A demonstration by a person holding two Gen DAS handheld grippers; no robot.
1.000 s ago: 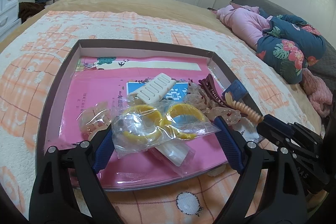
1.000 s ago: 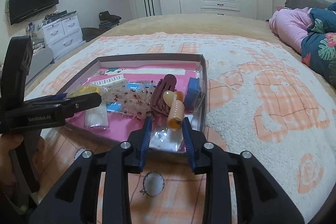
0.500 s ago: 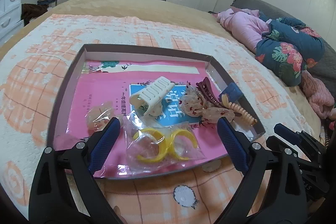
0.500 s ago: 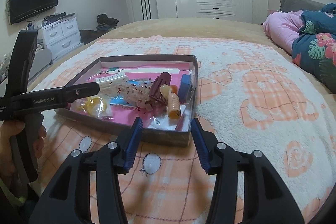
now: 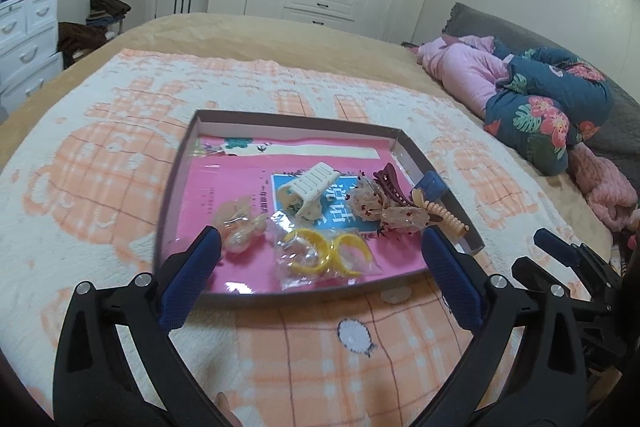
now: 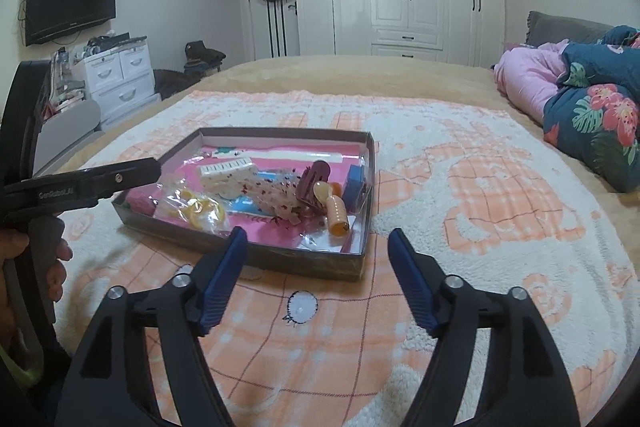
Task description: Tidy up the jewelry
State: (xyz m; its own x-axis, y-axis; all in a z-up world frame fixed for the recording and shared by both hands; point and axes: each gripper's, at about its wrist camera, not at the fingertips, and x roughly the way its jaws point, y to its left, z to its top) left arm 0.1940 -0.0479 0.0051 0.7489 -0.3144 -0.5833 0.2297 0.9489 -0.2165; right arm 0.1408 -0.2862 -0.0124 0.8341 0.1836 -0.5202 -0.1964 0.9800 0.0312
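Fleecy bed blanket carries shallow rectangular cardboard tray ahead of both: left hand-held gripper and right hand-held gripper, jaws opening, nothing between.

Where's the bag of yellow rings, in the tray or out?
In. The bag lies on the pink liner inside the tray, near its front wall; neither gripper touches it.

A bed is carrying a peach-and-white blanket; a shallow box is lying on it, and crumpled pink and floral bedding is lying beside.
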